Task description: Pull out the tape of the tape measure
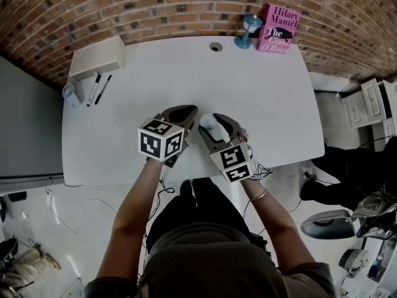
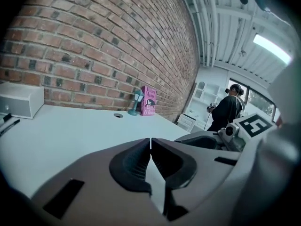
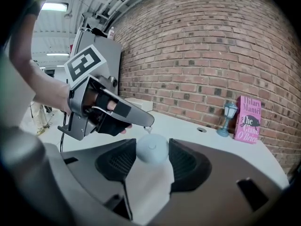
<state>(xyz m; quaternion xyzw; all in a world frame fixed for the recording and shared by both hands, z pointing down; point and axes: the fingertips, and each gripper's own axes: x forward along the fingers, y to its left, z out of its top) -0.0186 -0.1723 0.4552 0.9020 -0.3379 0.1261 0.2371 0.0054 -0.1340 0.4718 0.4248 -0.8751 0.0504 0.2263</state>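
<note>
A small round pale-blue tape measure (image 1: pixel 208 121) sits between the pads of my right gripper (image 1: pixel 213 124), just above the white table (image 1: pixel 267 98). In the right gripper view both pads press on the tape measure's (image 3: pixel 153 152) sides, so my right gripper (image 3: pixel 151 144) is shut on it. My left gripper (image 1: pixel 194 112) comes in from the left, its tips touching the case. Its jaws are shut, and seen from the right gripper, the left gripper (image 3: pixel 147 123) pinches the small tab of the tape. The left gripper view shows the left gripper's (image 2: pixel 150 144) tips closed on a thin pale sliver.
A pink book (image 1: pixel 278 28) and a small blue lantern figure (image 1: pixel 248 31) stand at the table's far edge by the brick wall. A white box (image 1: pixel 98 57) and two pens (image 1: pixel 98 89) lie at the far left. A cable hole (image 1: pixel 215 46) is mid-back.
</note>
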